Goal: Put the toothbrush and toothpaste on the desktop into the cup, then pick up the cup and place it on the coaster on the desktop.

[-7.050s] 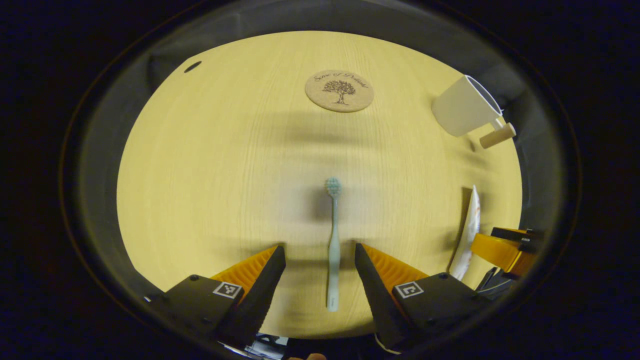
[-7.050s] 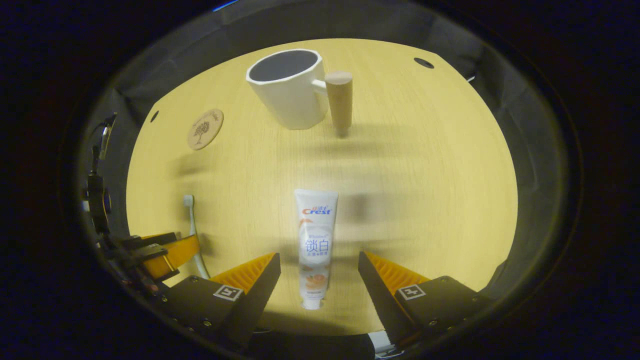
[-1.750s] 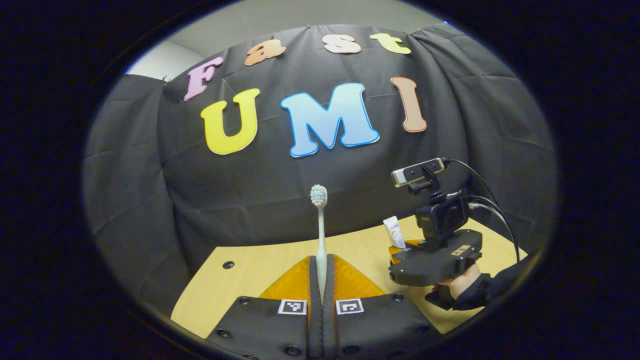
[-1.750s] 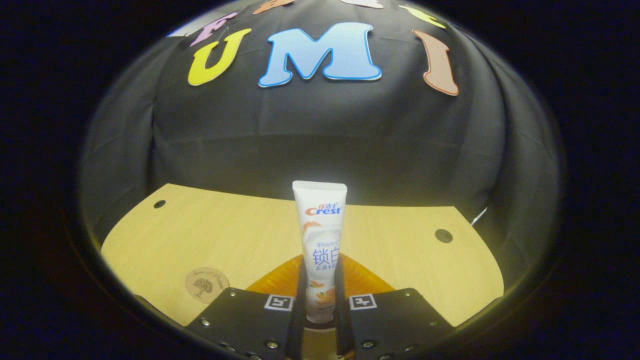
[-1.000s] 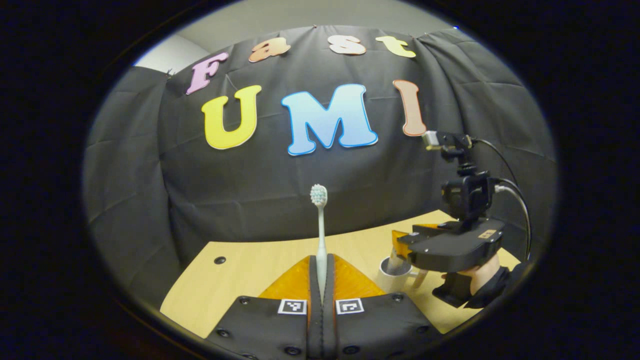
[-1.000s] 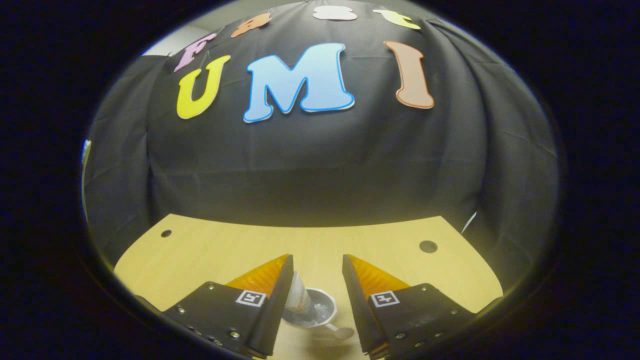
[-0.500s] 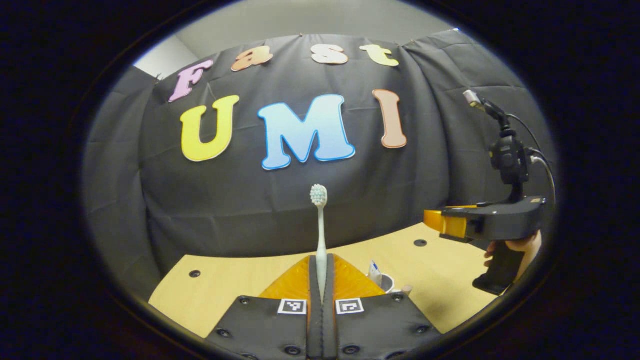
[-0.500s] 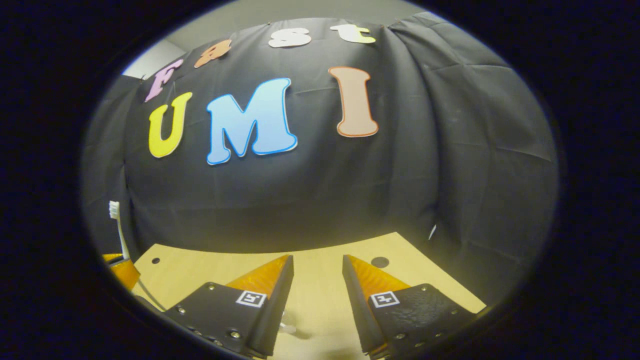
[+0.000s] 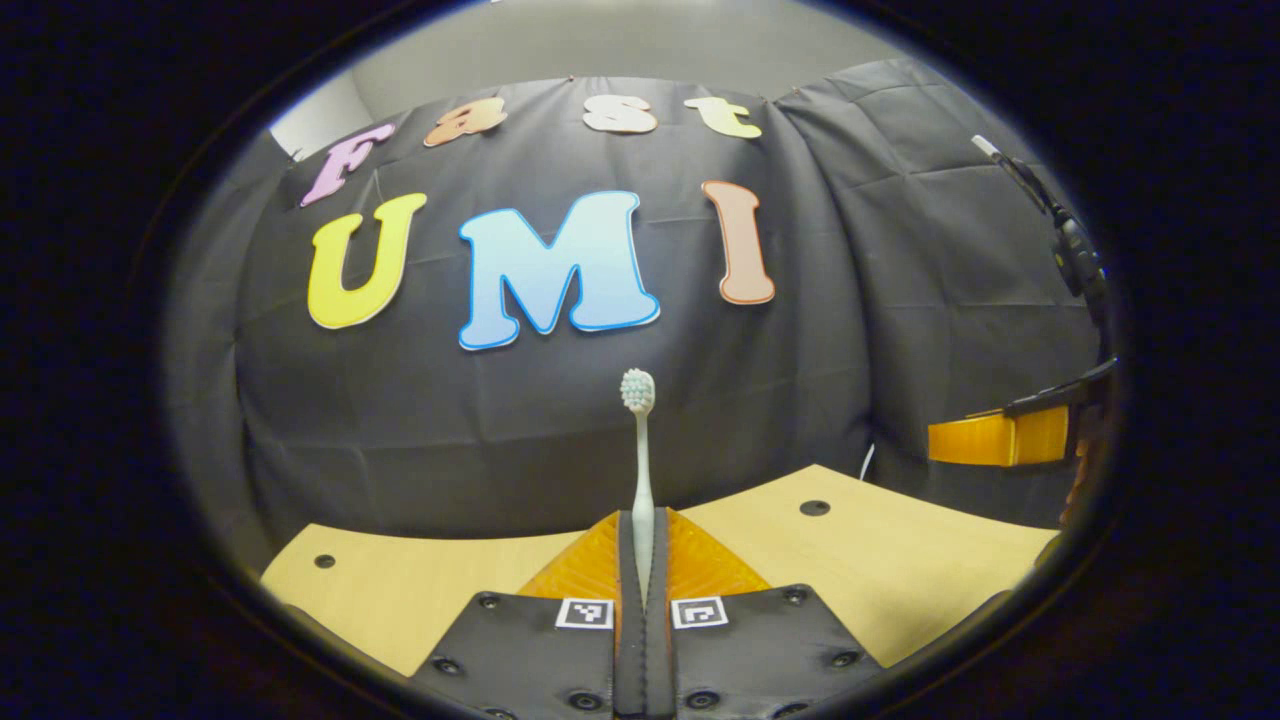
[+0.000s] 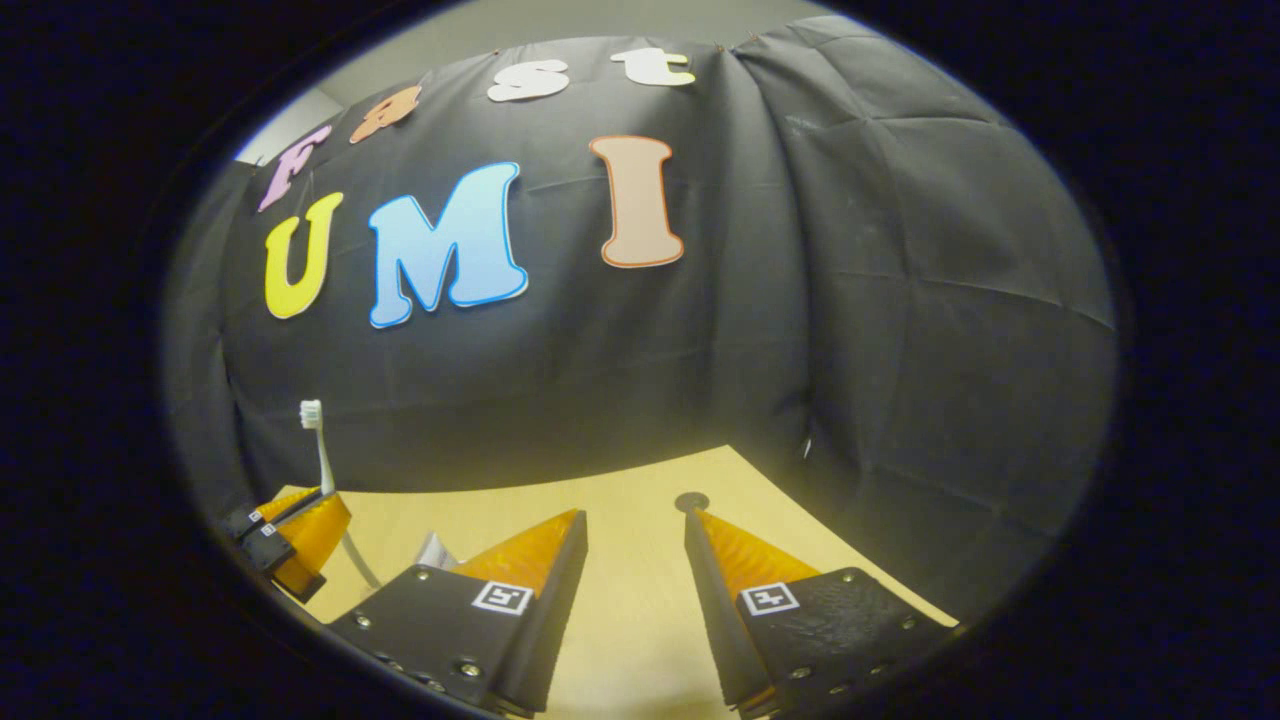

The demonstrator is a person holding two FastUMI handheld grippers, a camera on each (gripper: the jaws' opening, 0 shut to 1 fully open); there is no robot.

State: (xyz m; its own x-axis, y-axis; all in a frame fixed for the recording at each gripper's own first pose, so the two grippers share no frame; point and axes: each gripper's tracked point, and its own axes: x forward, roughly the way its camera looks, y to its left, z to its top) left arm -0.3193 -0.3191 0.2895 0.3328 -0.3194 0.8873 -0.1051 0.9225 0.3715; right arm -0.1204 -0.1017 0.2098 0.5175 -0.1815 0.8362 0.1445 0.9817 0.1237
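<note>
My left gripper [image 9: 641, 545] is shut on the handle of a pale green toothbrush [image 9: 641, 470], which stands upright with its bristle head on top. It hangs above the wooden table [image 9: 900, 570]. In the right gripper view the left gripper [image 10: 298, 522] shows at the far left with the toothbrush [image 10: 320, 450] in it. My right gripper [image 10: 635, 535] is open above the table with nothing between its fingers. The white end of the toothpaste [image 10: 437, 549] pokes up behind its left finger [image 10: 535, 560], which hides the cup. The right gripper [image 9: 975, 440] sits at the right edge of the left gripper view.
The table [image 10: 620, 640] ends at the black cloth wall close behind. It has small round holes [image 9: 814, 507] [image 9: 323, 561] [image 10: 691, 499] near its back edge. A cable [image 9: 1075, 250] rises above the right gripper.
The right gripper let the toothpaste go into the cup, then rose and swung off to the right, open. The left gripper has turned right with the toothbrush; the cup has slid out of its view.
</note>
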